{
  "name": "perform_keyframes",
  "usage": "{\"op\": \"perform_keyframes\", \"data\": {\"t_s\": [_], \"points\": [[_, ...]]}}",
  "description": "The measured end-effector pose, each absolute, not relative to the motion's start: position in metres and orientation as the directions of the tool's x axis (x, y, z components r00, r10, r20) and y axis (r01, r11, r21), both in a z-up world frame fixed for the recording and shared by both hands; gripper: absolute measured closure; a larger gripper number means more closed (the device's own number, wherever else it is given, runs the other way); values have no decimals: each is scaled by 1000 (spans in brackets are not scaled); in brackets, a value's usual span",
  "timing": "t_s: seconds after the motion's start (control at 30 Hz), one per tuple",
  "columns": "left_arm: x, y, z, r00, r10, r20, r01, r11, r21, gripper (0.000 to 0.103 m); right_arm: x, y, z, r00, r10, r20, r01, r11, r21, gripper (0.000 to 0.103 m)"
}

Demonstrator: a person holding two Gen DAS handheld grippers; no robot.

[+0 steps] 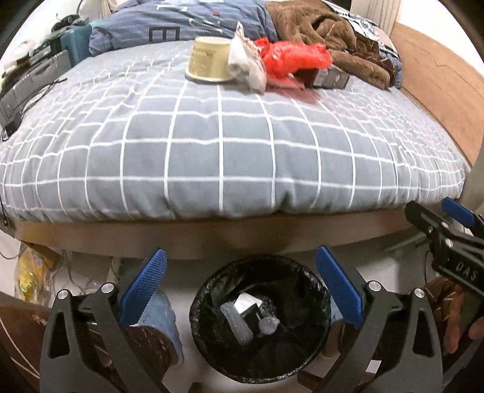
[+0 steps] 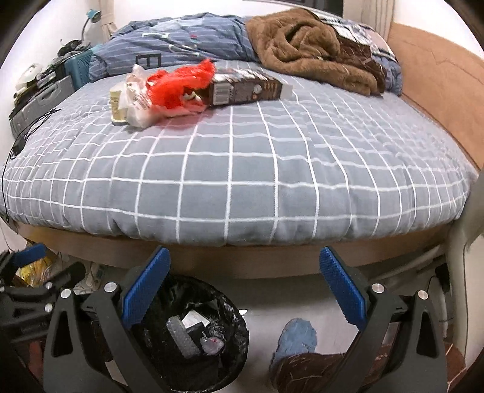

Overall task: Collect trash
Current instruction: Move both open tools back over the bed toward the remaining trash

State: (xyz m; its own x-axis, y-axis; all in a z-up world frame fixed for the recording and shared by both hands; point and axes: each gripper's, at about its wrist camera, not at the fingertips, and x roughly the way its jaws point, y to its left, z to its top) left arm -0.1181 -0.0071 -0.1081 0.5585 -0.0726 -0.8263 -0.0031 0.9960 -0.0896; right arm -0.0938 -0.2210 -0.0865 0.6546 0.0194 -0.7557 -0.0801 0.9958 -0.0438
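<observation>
Trash lies at the far middle of the bed: a cream paper cup [image 1: 208, 62] upside down, a crumpled white wrapper [image 1: 246, 65], a red plastic bag [image 1: 292, 59] and a dark carton [image 2: 245, 88]. They also show in the right wrist view, the cup [image 2: 116, 104], the wrapper [image 2: 137, 102] and the red bag [image 2: 178, 86]. A black-lined trash bin [image 1: 260, 320] stands on the floor below the bed's near edge and holds a few pieces; it shows in the right wrist view too [image 2: 193, 332]. My left gripper [image 1: 242, 287] is open and empty above the bin. My right gripper [image 2: 245, 290] is open and empty, right of the bin.
The bed has a grey checked cover [image 1: 224, 136], with a blue duvet [image 1: 187, 21] and a brown blanket [image 2: 305, 50] at the far end. Boxes and cables [image 1: 27, 78] crowd the left side. My blue slippers [image 2: 298, 338] stand on the floor beside the bin.
</observation>
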Motion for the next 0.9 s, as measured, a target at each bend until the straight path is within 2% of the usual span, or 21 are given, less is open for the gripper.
{"op": "perform_keyframes", "data": {"t_s": [0.2, 0.53, 0.9], "points": [[-108, -5, -95, 600, -41, -799, -3, 999, -53, 6, -90, -214, -77, 684, 6, -729, -83, 994, -70, 8], [-81, 17, -81, 633, -28, -774, -45, 996, -72, 6, -62, -212, -63, 741, -7, -671, -78, 992, -96, 8], [-43, 29, -71, 661, -30, -750, -48, 995, -82, 6, -13, -199, -62, 732, 30, -681, -110, 991, -75, 8]]}}
